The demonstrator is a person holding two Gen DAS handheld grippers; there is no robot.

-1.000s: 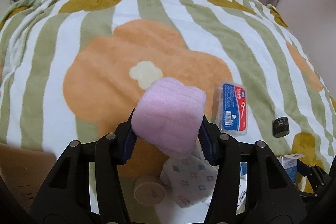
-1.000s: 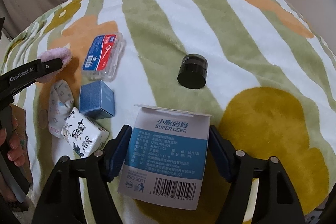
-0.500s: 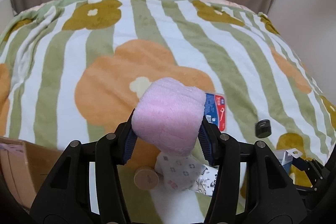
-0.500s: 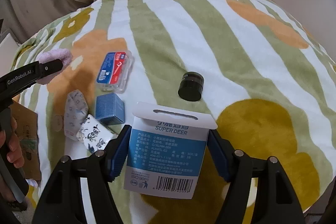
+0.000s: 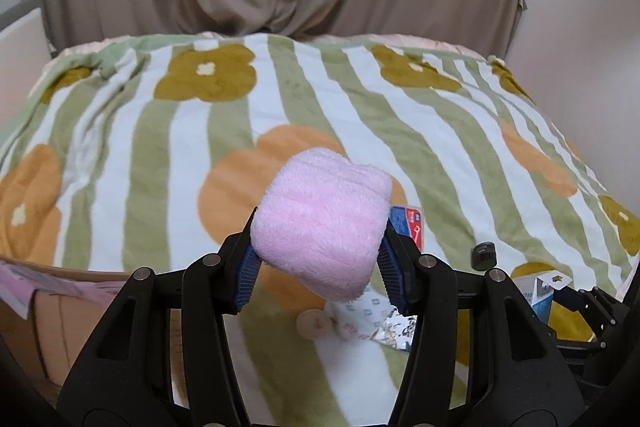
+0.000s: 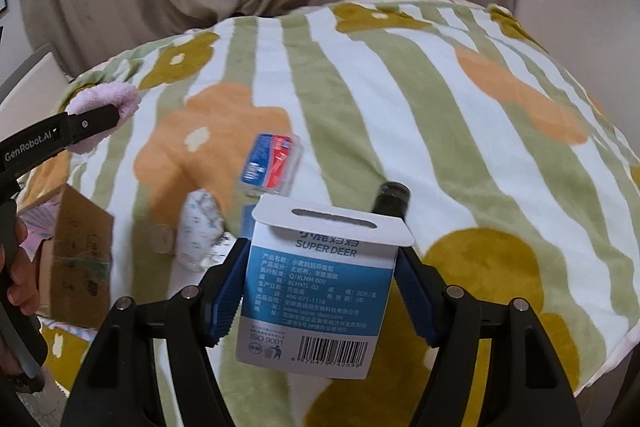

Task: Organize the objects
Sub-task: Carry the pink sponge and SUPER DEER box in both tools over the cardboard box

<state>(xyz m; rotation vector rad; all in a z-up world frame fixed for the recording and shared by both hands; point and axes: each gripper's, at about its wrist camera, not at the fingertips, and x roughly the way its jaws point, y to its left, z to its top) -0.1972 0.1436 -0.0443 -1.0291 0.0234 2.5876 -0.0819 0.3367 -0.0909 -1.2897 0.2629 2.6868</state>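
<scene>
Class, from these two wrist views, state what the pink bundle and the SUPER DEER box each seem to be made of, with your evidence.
Pink bundle: soft plush or fleece fabric, matte; its surface is fuzzy and its corners are rounded.
SUPER DEER box: probably printed card, smooth with a slight sheen; it has crisp folded edges, a punched hang slot and a barcode.

I held a folded pink fleece cloth (image 5: 322,223) in my left gripper (image 5: 316,267), lifted clear of the striped blanket (image 5: 160,131). My right gripper (image 6: 320,291) clamped a white-and-blue Super Deer pack (image 6: 320,287) (barcode toward me). On the blanket lay a clear red-and-blue case (image 6: 270,163), a black jar (image 6: 391,199), two patterned tissue packs (image 6: 200,229) and a tan disc (image 5: 315,323).
</scene>
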